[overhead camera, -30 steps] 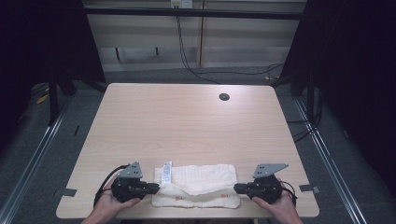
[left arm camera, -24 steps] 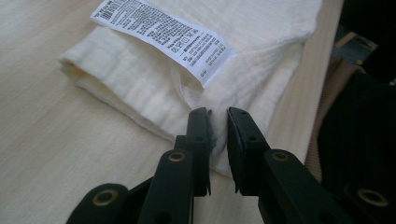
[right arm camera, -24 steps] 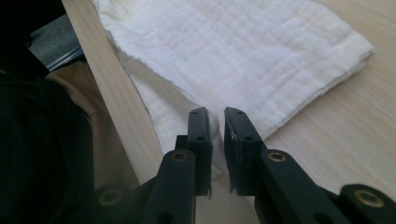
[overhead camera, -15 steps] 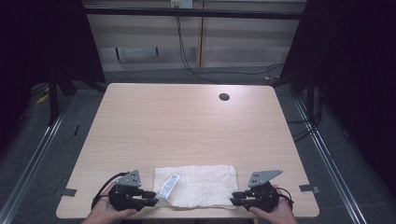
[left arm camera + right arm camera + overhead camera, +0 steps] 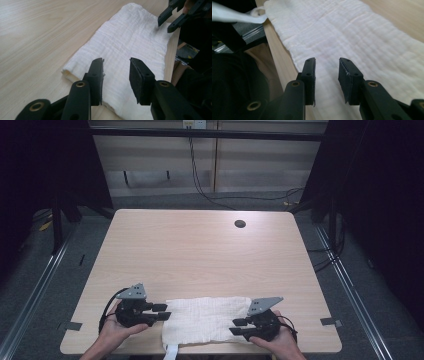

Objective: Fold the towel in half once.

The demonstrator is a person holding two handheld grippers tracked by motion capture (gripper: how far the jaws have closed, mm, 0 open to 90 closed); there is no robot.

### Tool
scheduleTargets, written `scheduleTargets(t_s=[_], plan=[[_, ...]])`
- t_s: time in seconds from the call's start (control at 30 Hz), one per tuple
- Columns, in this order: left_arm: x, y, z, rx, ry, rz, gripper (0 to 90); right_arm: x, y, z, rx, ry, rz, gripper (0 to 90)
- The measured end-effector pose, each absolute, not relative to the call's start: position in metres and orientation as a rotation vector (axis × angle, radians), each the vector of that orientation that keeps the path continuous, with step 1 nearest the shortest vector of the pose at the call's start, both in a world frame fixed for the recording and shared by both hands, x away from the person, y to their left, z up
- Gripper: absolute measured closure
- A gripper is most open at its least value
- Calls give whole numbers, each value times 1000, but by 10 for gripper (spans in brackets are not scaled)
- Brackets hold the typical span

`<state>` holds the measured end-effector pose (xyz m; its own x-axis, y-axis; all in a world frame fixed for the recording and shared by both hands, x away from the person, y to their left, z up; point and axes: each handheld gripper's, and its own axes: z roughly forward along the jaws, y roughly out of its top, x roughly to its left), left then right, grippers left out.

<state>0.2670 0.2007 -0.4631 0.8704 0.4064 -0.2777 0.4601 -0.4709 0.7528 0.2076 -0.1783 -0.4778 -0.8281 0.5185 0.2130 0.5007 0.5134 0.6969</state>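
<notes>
A white folded cloth lies flat along the table's near edge; its label hangs over that edge. My left gripper rests at the cloth's left end, open, with nothing between its jaws. In the left gripper view the left gripper hovers just over the cloth, with the other gripper at the far end. My right gripper sits at the cloth's right end, also open. The right gripper stands over the cloth near the table edge, with the label beyond.
The light wooden table stretches away behind the cloth, with a round cable hole at the back right. The near table edge runs right beside the cloth. Dark floor and metal rails flank the table.
The cloth was bunched and held between both grippers; it has been drawn toward the near edge and laid flat. Its label has gone from the left end to over the front edge. Both grippers have let go.
</notes>
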Motion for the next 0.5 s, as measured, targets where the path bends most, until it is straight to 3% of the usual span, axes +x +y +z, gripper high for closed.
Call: scheduleTargets(t_s=[0.17,0.2,0.33,0.5], plan=[[275,185,-467,2179,590,-63,685,208,-163,-487,894,2761,1196,601],[281,177,-474,2223,595,-50,678,207,-161,-488,911,2757,1186,530],[294,168,-489,2249,650,-46,655,203,-162,-490,874,2771,1175,522],[297,164,-496,2274,634,-9,741,198,-162,-492,778,2788,1123,482]])
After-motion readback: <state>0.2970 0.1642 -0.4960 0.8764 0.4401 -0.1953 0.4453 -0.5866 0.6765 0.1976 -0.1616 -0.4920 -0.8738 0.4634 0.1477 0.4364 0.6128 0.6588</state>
